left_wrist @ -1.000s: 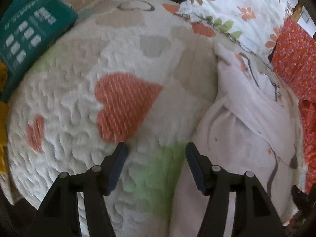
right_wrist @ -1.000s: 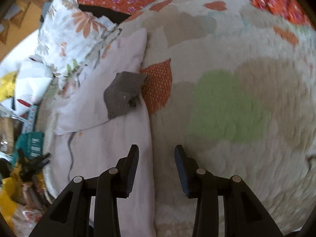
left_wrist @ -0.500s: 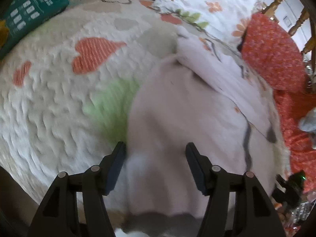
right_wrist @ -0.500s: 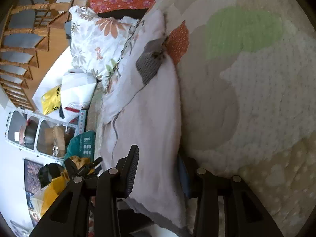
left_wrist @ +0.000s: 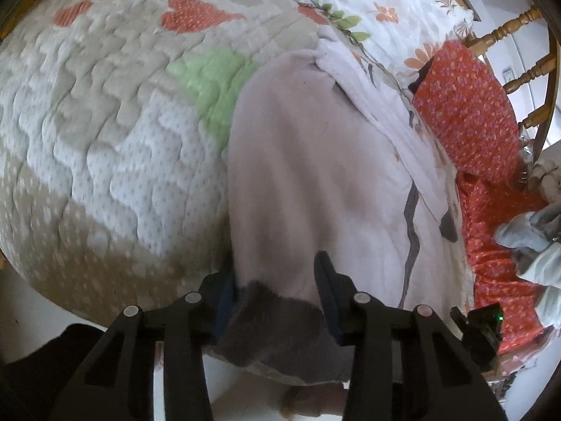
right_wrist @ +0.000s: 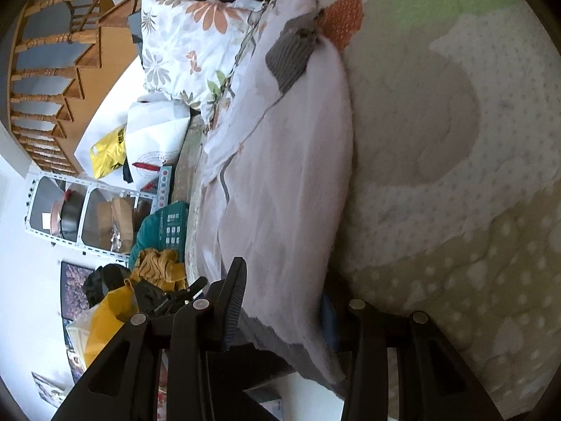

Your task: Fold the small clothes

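Observation:
A pale pink garment (left_wrist: 315,161) with grey trim lies lengthwise on a quilted bedspread (left_wrist: 105,112), its grey hem (left_wrist: 277,319) hanging over the near edge. My left gripper (left_wrist: 273,287) is open with a finger on each side of the hem. In the right wrist view the same garment (right_wrist: 284,175) runs away from me, with a grey cuff (right_wrist: 291,56) at its far end. My right gripper (right_wrist: 280,301) is open and straddles the garment's near edge.
A floral pillow (left_wrist: 378,10) and an orange flowered pillow (left_wrist: 466,105) lie beyond the garment. Grey-white clothes (left_wrist: 533,235) sit at the right. A shelf (right_wrist: 80,210), teal basket (right_wrist: 164,224), yellow bags (right_wrist: 105,312) and wooden stairs (right_wrist: 52,70) stand beside the bed.
Both grippers have pulled back to the near edge of the bed and now straddle the garment's grey hem. The right view has rolled. Both stay open.

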